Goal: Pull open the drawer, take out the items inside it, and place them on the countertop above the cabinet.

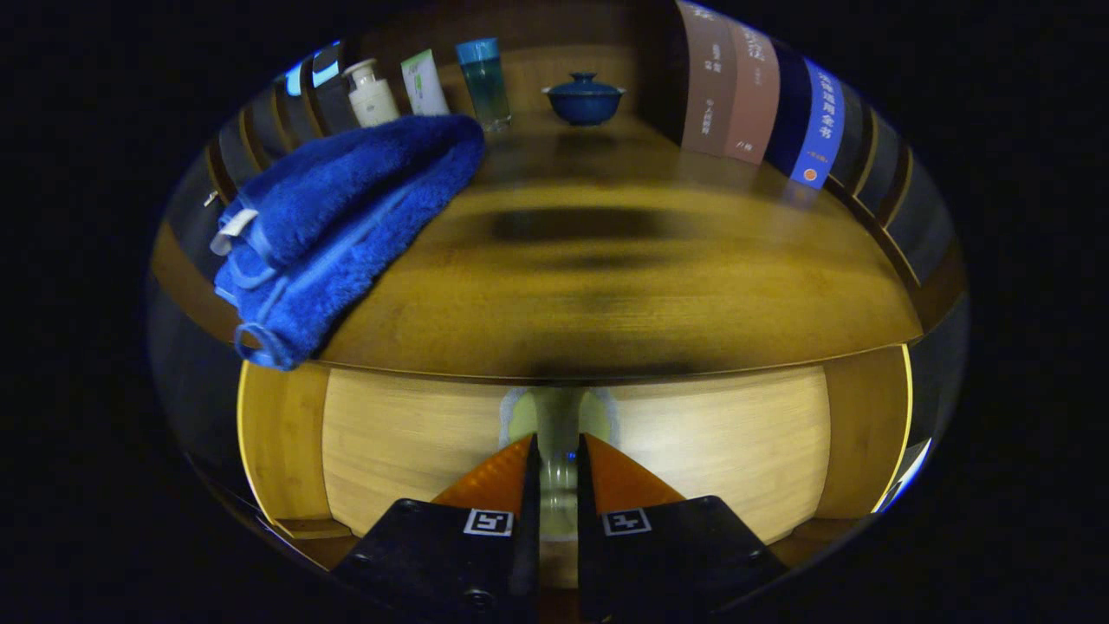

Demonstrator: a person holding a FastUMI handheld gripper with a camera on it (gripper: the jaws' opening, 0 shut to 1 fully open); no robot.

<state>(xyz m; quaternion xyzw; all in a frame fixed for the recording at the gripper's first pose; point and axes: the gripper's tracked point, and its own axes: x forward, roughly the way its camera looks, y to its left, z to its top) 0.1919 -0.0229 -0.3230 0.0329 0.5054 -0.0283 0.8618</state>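
The pale wooden drawer front [693, 442] sits just under the countertop's front edge [606, 368], framed by darker cabinet wood. At its middle is a pale grey-green handle [559, 416]. My gripper [559, 459] has its fingers nearly together, with the handle pinched in the narrow gap between them. From here I cannot see inside the drawer. A folded blue towel [346, 225] lies on the left part of the brown countertop [624, 286], with its corner hanging over the front edge.
At the back of the countertop stand a white bottle [372, 94], a white-green tube [424, 82], a teal tumbler [485, 82] and a blue lidded bowl [583, 98]. Upright books [754, 95] line the right side. The countertop looks blurred.
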